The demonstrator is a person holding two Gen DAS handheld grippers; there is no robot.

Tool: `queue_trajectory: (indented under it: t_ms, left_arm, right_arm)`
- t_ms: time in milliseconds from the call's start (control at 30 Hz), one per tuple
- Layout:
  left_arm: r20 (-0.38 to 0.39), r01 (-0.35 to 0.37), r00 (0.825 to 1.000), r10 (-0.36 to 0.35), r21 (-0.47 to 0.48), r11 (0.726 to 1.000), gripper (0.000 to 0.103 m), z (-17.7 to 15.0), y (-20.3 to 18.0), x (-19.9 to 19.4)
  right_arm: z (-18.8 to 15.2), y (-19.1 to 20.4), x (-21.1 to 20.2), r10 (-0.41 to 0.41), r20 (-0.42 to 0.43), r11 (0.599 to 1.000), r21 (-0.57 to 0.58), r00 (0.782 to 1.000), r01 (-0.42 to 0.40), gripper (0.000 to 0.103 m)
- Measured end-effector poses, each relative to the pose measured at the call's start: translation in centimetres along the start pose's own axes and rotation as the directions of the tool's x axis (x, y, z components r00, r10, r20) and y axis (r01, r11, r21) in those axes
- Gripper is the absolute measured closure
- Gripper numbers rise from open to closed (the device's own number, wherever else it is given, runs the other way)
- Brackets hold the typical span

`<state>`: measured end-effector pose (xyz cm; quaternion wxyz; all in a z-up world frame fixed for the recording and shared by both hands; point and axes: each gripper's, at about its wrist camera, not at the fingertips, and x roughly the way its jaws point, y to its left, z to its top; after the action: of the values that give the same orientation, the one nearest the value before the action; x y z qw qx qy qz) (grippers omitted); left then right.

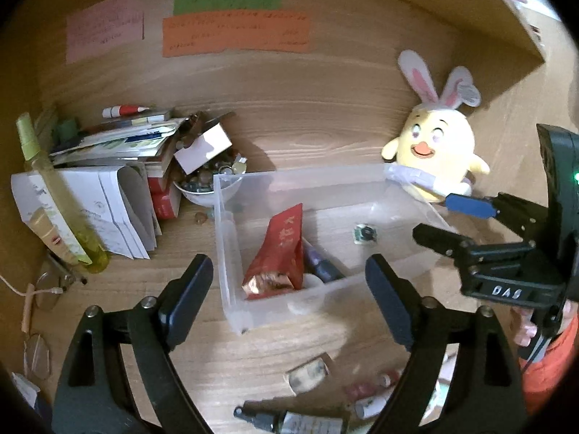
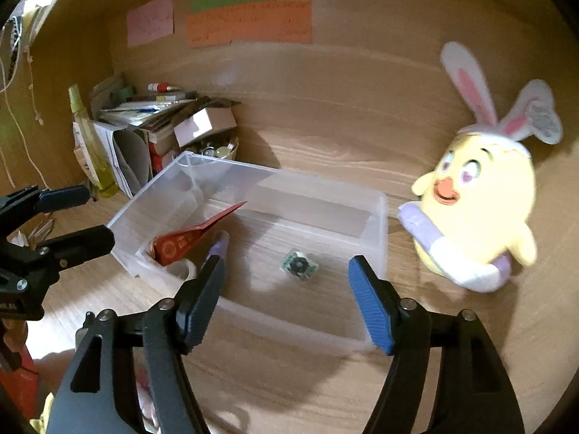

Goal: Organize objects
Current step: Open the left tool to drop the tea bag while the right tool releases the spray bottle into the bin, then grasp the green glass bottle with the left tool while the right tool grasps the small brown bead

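Right wrist view: our right gripper point(image 2: 286, 303) gapes empty over the clear bin point(image 2: 376, 217), chick plush point(image 2: 481, 199) at three o'clock; left gripper point(image 1: 289, 296) likewise spread.

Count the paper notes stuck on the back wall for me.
3: a pink note at the left, a green note up top in the middle, and an orange note just under the green one. None looks hidden.
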<state>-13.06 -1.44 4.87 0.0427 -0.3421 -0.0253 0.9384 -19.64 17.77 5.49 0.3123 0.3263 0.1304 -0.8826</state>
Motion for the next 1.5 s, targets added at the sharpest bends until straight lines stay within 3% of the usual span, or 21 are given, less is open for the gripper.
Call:
queue_trajectory:
  t_ms: [133, 400, 633, 800, 1033, 1500]
  left_arm:
    - [0.014, -0.035, 0.999, 0.035, 0.034, 0.999, 0.016, -1.4, -0.7, -1.3]
    - [-0.018, -0.009, 1.000, 0.010, 0.033, 0.999, 0.015, -3.8, -0.7, -3.4]
    - [-0.042, -0.018, 0.999, 0.018, 0.012, 1.000, 0.012, -6.5, -0.6, -4.4]
    - [-0.043, 0.023, 0.999, -0.023, -0.015, 1.000, 0.012, -8.5, -0.5, -4.8]
    - [-0.042, 0.025, 0.999, -0.026, -0.032, 0.999, 0.009, -10.7, -0.7, -4.8]
    - [-0.087, 0.025, 0.996, -0.032, -0.078, 0.997, 0.013, -12.5, -0.8, -2.3]
  right_arm:
    - [-1.1, -0.3, -2.1, -0.022, 0.035, 0.999, 0.030, 0.999, 0.021, 0.025]
    - [-4.0, -0.8, -5.1, -0.047, 0.052, 0.996, 0.076, 0.998, 0.043, 0.024]
    - [-7.9, -2.0, -5.3, -0.074, 0.000, 0.987, 0.146, 0.997, 0.074, 0.024]
    - [-11.1, -2.8, -5.3, -0.098, -0.044, 0.974, 0.201, 0.994, 0.105, 0.024]
    - [-14.0, -2.8, -5.7, -0.112, -0.078, 0.967, 0.222, 0.991, 0.126, 0.025]
    - [-15.7, -2.3, -4.0, -0.048, -0.148, 0.967, 0.242, 0.988, 0.084, 0.064]
